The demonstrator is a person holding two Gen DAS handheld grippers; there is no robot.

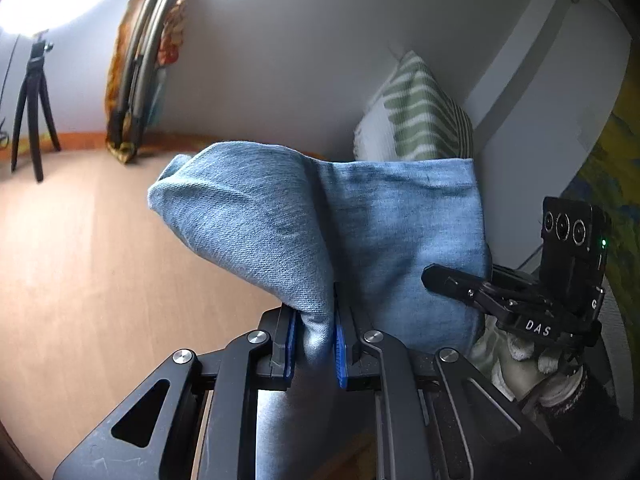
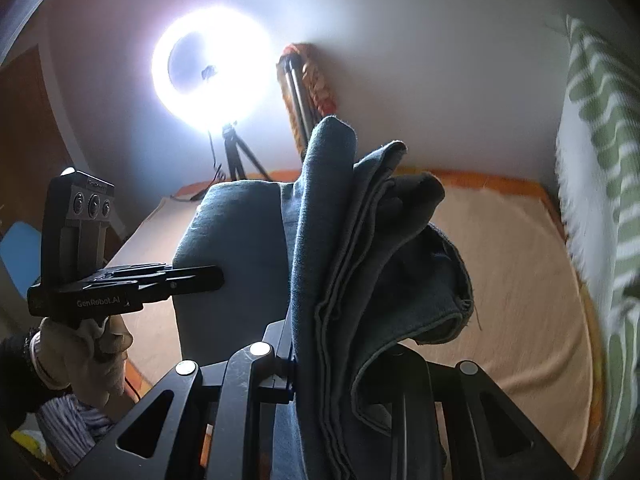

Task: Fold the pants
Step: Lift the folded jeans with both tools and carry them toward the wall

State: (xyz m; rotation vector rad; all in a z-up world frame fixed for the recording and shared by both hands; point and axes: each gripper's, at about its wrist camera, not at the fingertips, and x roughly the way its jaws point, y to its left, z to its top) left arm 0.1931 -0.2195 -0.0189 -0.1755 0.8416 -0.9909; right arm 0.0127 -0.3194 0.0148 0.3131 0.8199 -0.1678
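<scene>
Blue denim pants [image 1: 380, 224] hang lifted above the orange bed cover [image 1: 80, 272]. In the left wrist view my left gripper [image 1: 316, 340] is shut on a bunched fold of the pants, its blue pads [image 1: 340, 344] pressing the cloth from both sides. My right gripper [image 1: 444, 280] reaches in from the right against the cloth, held by a gloved hand [image 1: 520, 364]. In the right wrist view my right gripper [image 2: 340, 348] is shut on several stacked layers of the pants [image 2: 360, 248]; the cloth hides its right finger. My left gripper [image 2: 200, 276] touches the pants from the left.
A green striped pillow [image 1: 420, 116] leans at the white wall behind the pants. A lit ring light [image 2: 212, 68] stands on a tripod [image 1: 32, 100] at the bed's far end, beside a folded frame in patterned cloth [image 1: 144, 72]. The bed cover [image 2: 520, 280] lies bare to the right.
</scene>
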